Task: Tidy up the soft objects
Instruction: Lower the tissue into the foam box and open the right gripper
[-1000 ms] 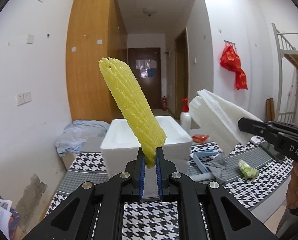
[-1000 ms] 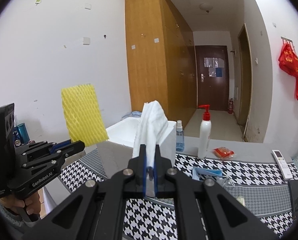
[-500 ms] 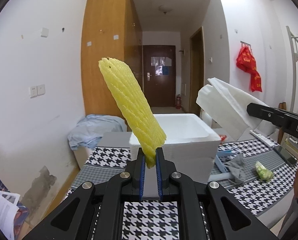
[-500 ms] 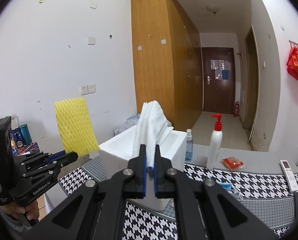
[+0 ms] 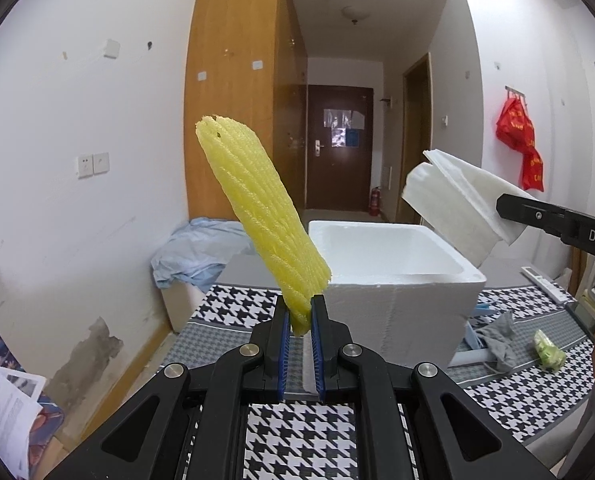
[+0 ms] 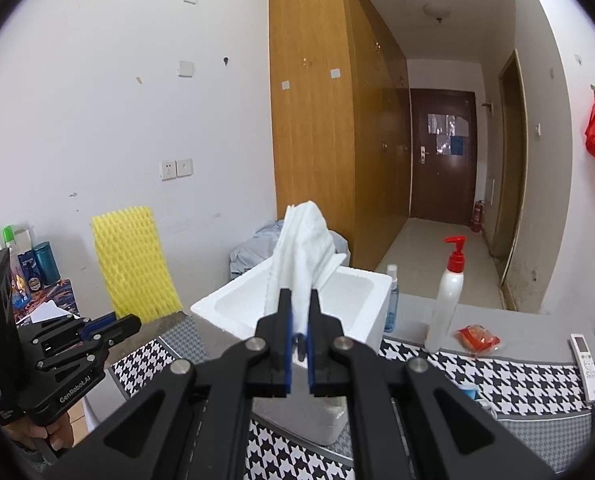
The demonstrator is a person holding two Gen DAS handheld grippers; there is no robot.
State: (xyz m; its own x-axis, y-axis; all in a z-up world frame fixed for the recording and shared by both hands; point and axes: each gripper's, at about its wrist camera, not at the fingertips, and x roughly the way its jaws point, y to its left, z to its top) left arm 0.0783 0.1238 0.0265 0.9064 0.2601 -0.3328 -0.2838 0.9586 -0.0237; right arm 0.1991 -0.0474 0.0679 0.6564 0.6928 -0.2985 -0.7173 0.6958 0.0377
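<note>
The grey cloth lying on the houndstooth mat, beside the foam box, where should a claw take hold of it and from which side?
Judging by its pose, pinch the raised fold at the middle of the grey cloth, coming from above. It lies crumpled and low on the mat, so flat edges give little to bite. Approach from the open side, away from the white foam box.

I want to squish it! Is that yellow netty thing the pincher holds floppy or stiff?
Probably springy rather than floppy: the yellow foam net stands up, leaning, from the left gripper, pinched only at its bottom end. It likely squashes easily, since it narrows between the pads. It looks very light, being full of holes.
</note>
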